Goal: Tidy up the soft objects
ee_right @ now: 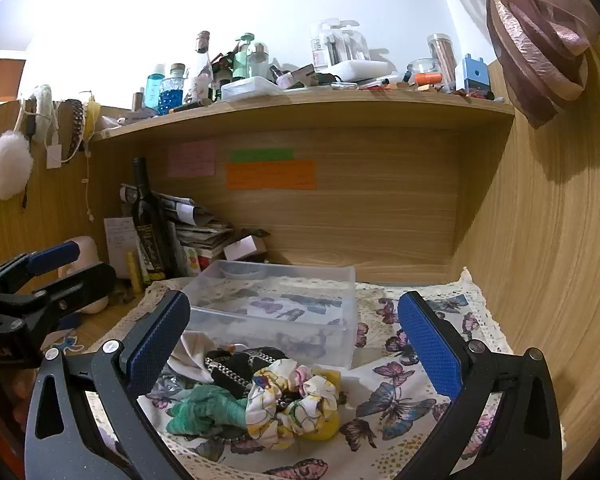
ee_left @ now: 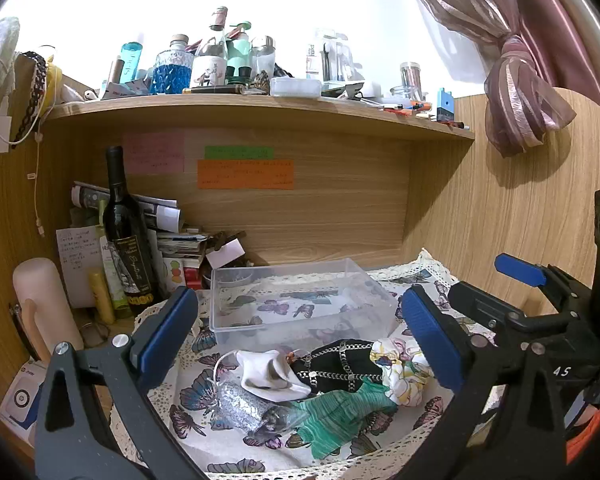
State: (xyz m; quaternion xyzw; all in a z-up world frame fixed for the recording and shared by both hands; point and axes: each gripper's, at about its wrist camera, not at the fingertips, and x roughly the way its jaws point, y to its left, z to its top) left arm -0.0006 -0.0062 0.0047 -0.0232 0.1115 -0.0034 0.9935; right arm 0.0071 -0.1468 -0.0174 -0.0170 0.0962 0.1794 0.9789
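Note:
A pile of soft objects lies on a butterfly-print cloth (ee_left: 204,384): a white fabric piece (ee_left: 272,374), a black piece with silver chains (ee_left: 340,366), a floral scrunchie (ee_left: 404,368), a green pleated cloth (ee_left: 340,412) and a silver sequined pouch (ee_left: 248,404). In the right wrist view the scrunchie (ee_right: 296,400), green cloth (ee_right: 208,408), black piece (ee_right: 240,368) and a yellow item (ee_right: 330,380) show. A clear plastic bin (ee_left: 300,300) stands empty behind the pile. My left gripper (ee_left: 300,340) and right gripper (ee_right: 296,344) are both open, hovering over the pile.
A wine bottle (ee_left: 124,236), papers and tubes crowd the back left. A wooden shelf (ee_left: 260,106) above holds several bottles and jars. Wooden walls close the back and right. A pink curtain (ee_left: 520,80) hangs at the upper right.

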